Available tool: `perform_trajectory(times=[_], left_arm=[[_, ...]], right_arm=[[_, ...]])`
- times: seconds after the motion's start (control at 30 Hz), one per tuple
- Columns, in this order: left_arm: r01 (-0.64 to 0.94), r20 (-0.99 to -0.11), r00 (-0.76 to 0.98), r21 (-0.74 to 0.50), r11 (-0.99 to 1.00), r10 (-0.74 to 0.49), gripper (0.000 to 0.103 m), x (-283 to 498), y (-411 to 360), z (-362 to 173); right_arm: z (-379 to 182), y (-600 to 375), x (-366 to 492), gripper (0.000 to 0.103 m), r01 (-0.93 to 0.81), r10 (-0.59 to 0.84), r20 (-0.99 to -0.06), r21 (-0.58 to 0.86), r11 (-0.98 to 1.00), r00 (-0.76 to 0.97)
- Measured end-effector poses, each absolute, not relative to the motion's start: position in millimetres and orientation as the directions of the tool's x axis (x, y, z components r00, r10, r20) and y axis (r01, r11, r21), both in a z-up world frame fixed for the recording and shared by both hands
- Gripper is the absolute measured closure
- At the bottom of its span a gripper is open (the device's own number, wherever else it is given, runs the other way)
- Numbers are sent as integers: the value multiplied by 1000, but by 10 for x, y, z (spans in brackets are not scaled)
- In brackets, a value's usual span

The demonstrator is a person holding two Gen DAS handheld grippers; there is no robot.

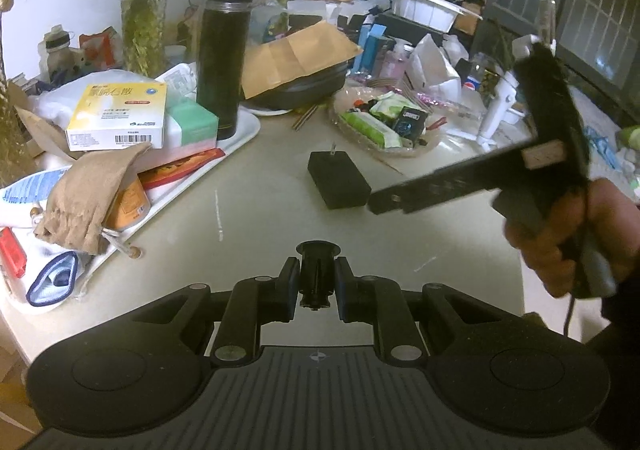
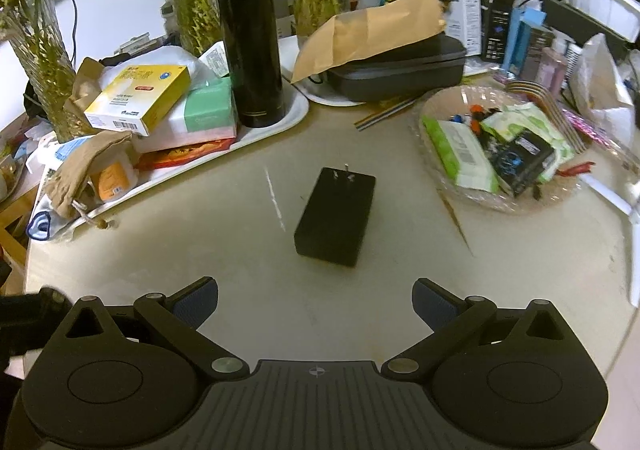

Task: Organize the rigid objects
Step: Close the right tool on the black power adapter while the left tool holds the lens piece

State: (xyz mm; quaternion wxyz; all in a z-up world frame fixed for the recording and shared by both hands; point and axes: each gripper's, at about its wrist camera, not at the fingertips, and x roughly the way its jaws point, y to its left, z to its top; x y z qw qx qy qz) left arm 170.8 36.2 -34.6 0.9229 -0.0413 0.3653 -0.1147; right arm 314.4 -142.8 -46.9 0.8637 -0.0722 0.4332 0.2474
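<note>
Left gripper (image 1: 317,282) clenched on small black spool-shaped part (image 1: 318,274), above bare table (image 1: 260,218). Right gripper (image 2: 316,306) released, jaws wide, empty. Black plug adapter (image 2: 336,218) lies at 12 o'clock from right gripper, prongs far end; clear snack dish (image 2: 500,154) at 2 o'clock; black flask (image 2: 250,38) at 11.

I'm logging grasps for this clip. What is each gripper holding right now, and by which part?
The left gripper is shut on a small black spool-like part, pads on its sides. The right gripper is open and holds nothing.
</note>
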Motion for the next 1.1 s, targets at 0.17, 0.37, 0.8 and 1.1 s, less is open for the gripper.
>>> perform_trajectory(times=[0.17,0.37,0.8,1.1], left_arm=[[197,-658,711,-152,968,-248,84,1689,365,-345],[196,-651,715,-167,966,-257,84,1676,409,-326],[206,-646,713,-182,962,-275,84,1667,414,-314],[201,-650,709,-183,962,-272,84,1675,415,-320]], right_arm=[[-595,-1289,3324,1,-488,352,-795,82,869,493],[-736,-1203,3555,9,-458,335,-808,91,884,485],[-969,-970,3931,26,-428,307,-810,77,900,500],[-1065,-971,3966,45,-407,268,-827,53,912,493]])
